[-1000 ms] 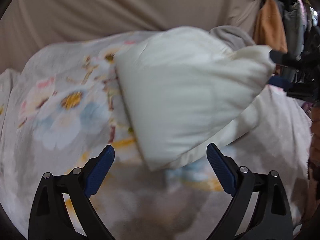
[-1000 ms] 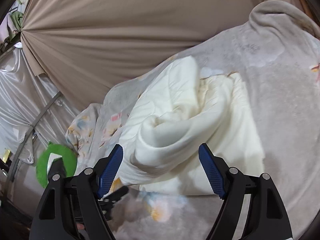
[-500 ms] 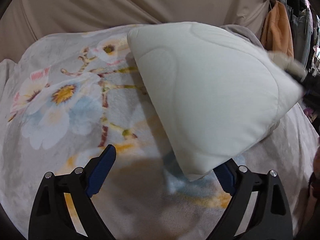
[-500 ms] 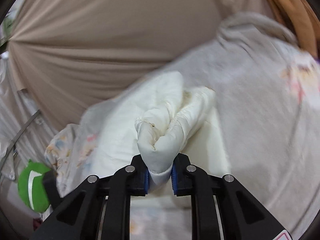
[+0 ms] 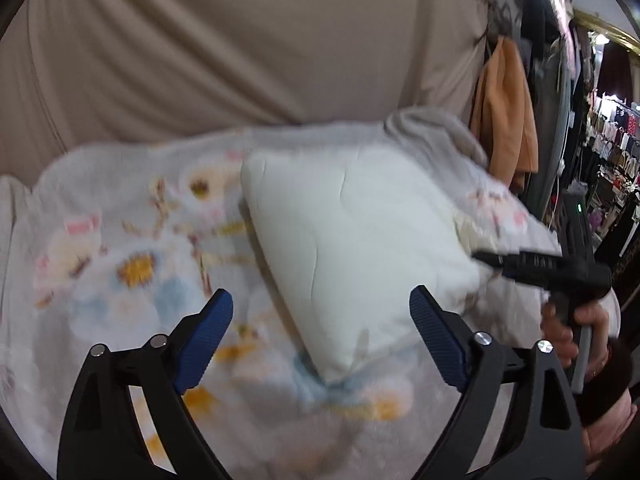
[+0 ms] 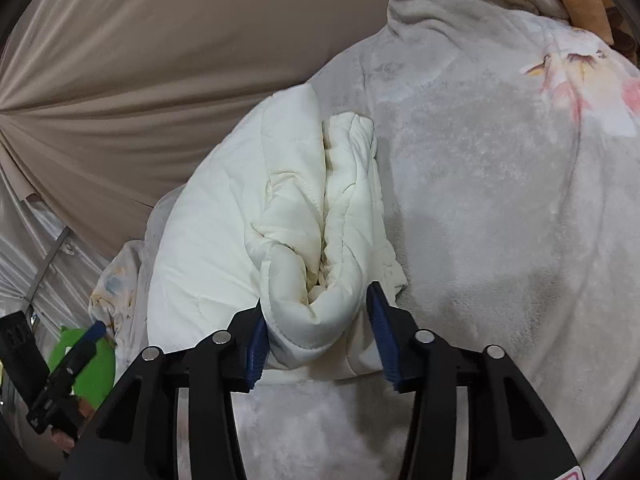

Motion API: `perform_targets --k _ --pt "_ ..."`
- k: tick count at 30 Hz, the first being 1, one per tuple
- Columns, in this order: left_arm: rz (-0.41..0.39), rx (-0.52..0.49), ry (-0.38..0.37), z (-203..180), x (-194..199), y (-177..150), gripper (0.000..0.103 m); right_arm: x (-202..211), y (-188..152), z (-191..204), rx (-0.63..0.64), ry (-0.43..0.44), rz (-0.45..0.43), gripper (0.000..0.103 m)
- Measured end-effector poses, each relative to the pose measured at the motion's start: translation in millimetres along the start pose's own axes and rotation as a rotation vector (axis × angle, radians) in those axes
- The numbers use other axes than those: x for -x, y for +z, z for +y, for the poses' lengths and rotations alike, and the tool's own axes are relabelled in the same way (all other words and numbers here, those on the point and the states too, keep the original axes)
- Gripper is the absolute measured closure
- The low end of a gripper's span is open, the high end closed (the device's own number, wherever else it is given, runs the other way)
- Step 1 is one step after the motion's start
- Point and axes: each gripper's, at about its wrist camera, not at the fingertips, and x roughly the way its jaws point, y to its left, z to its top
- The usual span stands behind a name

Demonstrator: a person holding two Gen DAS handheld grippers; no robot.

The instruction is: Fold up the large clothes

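Observation:
A folded cream-white padded garment (image 5: pixel 352 240) lies on a floral blanket (image 5: pixel 120 264). My left gripper (image 5: pixel 320 332) is open and empty, hovering just before the garment's near corner. In the right wrist view the garment (image 6: pixel 224 248) shows its rolled, bunched end (image 6: pixel 316 300) between the blue pads of my right gripper (image 6: pixel 320 340), whose jaws stand partly apart around the roll. The right gripper also shows at the garment's right edge in the left wrist view (image 5: pixel 500 260), held by a hand.
A beige curtain (image 5: pixel 240 60) hangs behind the blanket-covered surface. An orange garment (image 5: pixel 504 108) hangs at the right, with racks of clothes (image 5: pixel 608 152) beyond. A green object (image 6: pixel 88 368) lies at lower left in the right wrist view, beside the left gripper (image 6: pixel 60 380).
My right gripper, shut on the garment's rolled end half a second ago, has opened its jaws. The garment has dropped from a raised tilt to lie flatter on the blanket.

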Motion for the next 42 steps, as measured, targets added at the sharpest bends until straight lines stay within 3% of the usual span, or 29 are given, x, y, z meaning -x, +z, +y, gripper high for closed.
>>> perform_targets --k 3,8,11,16,22,28,35,37,38,39,42 --pt "-0.023 -0.029 0.012 -10 -18 21 0.015 27 7 9 0.004 -0.018 -0.069 0.054" --pt "0.021 -0.06 0.038 -32 -80 43 0.015 40 44 43 0.087 -0.045 -0.146 0.053" --pt "0.059 -0.044 0.039 -38 -102 42 0.015 20 71 67 0.156 -0.059 -0.151 0.046" --pt "0.078 -0.003 0.057 -39 -120 35 0.015 -40 120 88 0.184 -0.129 -0.141 0.045" --pt "0.072 -0.025 0.083 -43 -126 31 0.014 -92 134 72 0.177 -0.226 -0.075 0.045" --pt "0.058 -0.068 0.097 -51 -132 26 0.01 -109 120 29 0.077 -0.107 -0.028 0.045" --pt "0.052 -0.075 0.082 -47 -127 23 0.01 -102 107 32 0.14 -0.027 -0.063 0.045" --pt "0.05 -0.054 0.069 -41 -124 22 0.01 -101 105 37 0.171 -0.006 -0.056 0.056" --pt "0.047 -0.039 0.063 -38 -122 23 0.01 -102 104 39 0.183 0.017 -0.039 0.076" --pt "0.048 -0.018 0.054 -35 -119 25 0.011 -103 103 43 0.194 0.014 -0.028 0.089" --pt "0.042 0.023 0.024 -26 -109 34 0.011 -82 107 56 0.195 0.06 -0.069 0.096"
